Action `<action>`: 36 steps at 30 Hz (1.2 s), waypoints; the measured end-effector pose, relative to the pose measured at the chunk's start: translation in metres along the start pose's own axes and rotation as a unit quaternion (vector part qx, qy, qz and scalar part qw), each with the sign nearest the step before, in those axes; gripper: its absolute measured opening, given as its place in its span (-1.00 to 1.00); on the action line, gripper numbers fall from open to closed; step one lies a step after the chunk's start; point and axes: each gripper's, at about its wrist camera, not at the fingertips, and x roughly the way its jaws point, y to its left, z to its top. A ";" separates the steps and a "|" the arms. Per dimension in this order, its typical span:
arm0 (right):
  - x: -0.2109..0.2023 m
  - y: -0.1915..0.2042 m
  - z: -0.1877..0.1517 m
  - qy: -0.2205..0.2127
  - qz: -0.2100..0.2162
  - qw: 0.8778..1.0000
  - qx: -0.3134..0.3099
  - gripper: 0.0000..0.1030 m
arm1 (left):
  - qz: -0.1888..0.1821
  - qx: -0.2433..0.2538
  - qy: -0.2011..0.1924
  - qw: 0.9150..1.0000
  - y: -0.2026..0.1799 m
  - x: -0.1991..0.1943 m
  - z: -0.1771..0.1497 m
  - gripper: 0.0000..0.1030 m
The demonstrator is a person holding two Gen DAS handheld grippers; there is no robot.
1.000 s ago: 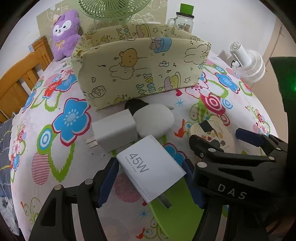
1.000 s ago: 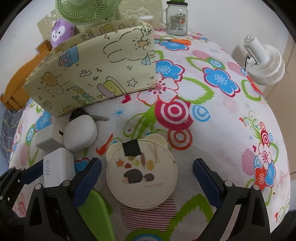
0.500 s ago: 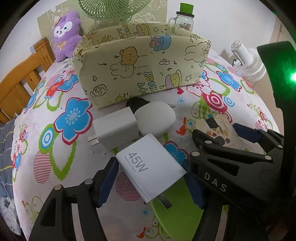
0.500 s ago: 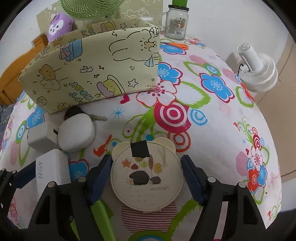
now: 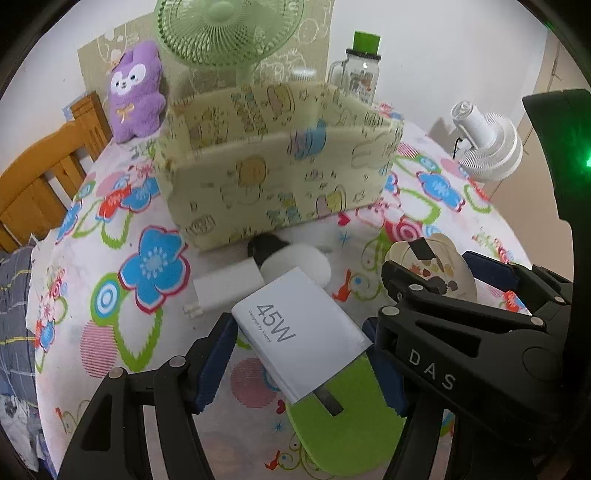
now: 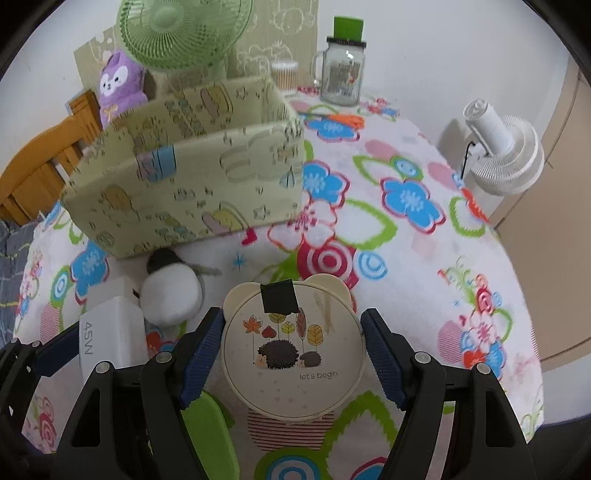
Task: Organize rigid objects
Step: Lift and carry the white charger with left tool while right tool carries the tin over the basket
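My left gripper point(image 5: 299, 354) is shut on a white 45W charger point(image 5: 301, 332) and holds it above the table. My right gripper point(image 6: 293, 345) is shut on a round cream case with a hedgehog picture point(image 6: 293, 347), lifted off the cloth; the case also shows in the left wrist view point(image 5: 436, 269). A yellow-green cartoon-print fabric box point(image 5: 273, 177) stands open ahead; it also shows in the right wrist view point(image 6: 192, 184). A second white charger point(image 5: 225, 288), a white oval case point(image 6: 171, 297) and a black key fob point(image 6: 162, 258) lie in front of the box.
A floral cloth point(image 6: 406, 236) covers the table. A green fan point(image 5: 225, 33), a purple plush point(image 5: 135, 92) and a glass jar with green lid point(image 6: 343, 70) stand behind the box. A white fan point(image 6: 506, 158) is at right, a wooden chair point(image 5: 40, 177) at left. A green flat object point(image 5: 343, 424) lies near me.
The right gripper closed on the round case and lifted it. Both grippers rose with their objects, so the box's open top has come into view.
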 end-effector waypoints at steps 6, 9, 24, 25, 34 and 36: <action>-0.020 -0.002 0.010 -0.015 -0.004 1.000 0.006 0.49 | -0.003 0.004 -0.018 1.000 -0.002 -0.018 0.010 0.39; -0.032 -0.003 0.014 -0.025 -0.004 1.000 0.011 0.49 | -0.005 0.005 -0.029 1.000 -0.003 -0.029 0.014 0.39; -0.078 0.000 0.037 -0.062 0.007 0.998 0.000 0.49 | 0.009 -0.011 -0.053 0.999 0.009 -0.060 0.038 0.39; -0.080 0.000 0.038 -0.064 0.009 0.998 0.000 0.49 | 0.010 -0.012 -0.055 0.998 0.010 -0.062 0.040 0.39; -0.102 0.000 0.054 -0.087 0.016 0.996 -0.005 0.49 | 0.017 -0.021 -0.071 0.997 0.015 -0.075 0.057 0.39; -0.106 0.000 0.057 -0.093 0.018 0.995 -0.007 0.49 | 0.018 -0.022 -0.074 0.997 0.015 -0.077 0.060 0.39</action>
